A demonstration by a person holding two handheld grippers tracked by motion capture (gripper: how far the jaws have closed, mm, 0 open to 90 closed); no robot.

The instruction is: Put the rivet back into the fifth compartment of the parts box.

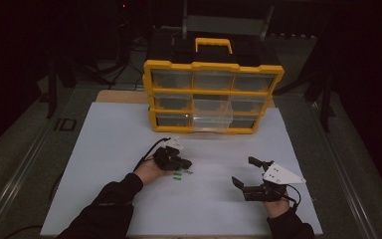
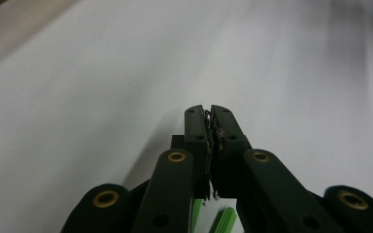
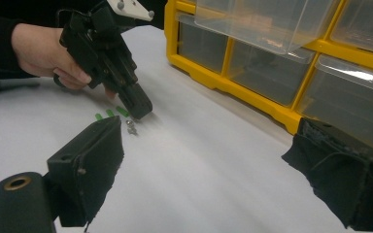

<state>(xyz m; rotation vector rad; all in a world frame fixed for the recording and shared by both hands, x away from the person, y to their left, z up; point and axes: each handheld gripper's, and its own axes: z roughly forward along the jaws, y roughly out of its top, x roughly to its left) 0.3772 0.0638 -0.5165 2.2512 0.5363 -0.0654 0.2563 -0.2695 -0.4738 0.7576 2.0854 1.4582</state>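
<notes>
Left tongs (image 1: pixel 185 164) are clenching at the tabletop (image 1: pixel 104 149) beside the green pieces (image 1: pixel 177 175).
Jaws are meeting tip to tip in the left gripper view, and whether anything thin is pinched between them I cannot tell (a green piece is lying under them, not in them). A small screw (image 3: pixel 131 127) is sitting just off the tip in the right gripper view. Doing this well is probably meaning lifting slowly, checking the catch, then carrying toward the pulled-out drawer (image 1: pixel 212 117) of the yellow organizer (image 1: pixel 149 79). Right tongs (image 1: pixel 245 173) are hanging released, well apart.
</notes>
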